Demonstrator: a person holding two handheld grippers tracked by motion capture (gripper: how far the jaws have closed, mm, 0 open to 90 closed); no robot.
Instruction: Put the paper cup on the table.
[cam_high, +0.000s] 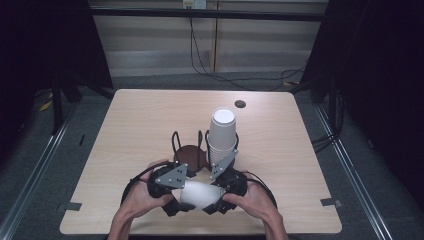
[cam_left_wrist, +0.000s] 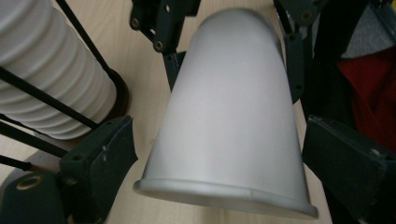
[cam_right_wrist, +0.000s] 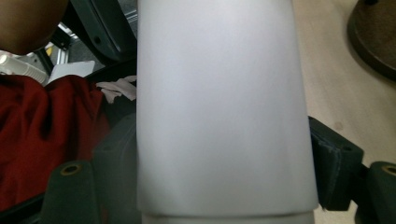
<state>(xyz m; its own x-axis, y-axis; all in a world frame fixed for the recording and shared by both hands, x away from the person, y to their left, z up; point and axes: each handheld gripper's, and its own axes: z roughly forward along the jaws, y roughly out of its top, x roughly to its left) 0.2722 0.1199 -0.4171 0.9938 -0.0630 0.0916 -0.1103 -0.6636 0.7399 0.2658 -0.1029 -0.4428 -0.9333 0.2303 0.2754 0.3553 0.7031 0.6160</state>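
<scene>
Centrally, near the front edge of a light wooden table (cam_high: 130, 130): one white paper cup (cam_high: 200, 194) on its side, held between two grippers, one in each of a person's two hands. Left gripper (cam_high: 181, 200) at the cup's rim end; seen in the left gripper view with its two black jaws either side of the flared rim (cam_left_wrist: 224, 193), the left-hand jaw standing slightly clear of the cup wall, so cannot tell whether clamped or merely bracketing. Right gripper (cam_high: 214, 202) at the opposite end; seen in the right gripper view with both jaws flush against the cup's sides (cam_right_wrist: 219, 116), closed on it. Just behind the hands, one black wire rack (cam_high: 192, 150) with a round dark base and two bays: right bay filled by a single tall stack of white cups (cam_high: 222, 137), ribbed with many rims, exact count not readable; left bay bare down to the base. One small dark round hole (cam_high: 240, 104) near the table's far edge. Two grey three-cornered plates atop the grippers, one apiece. Red cloth (cam_right_wrist: 42, 140) behind the cup in the right gripper view.
</scene>
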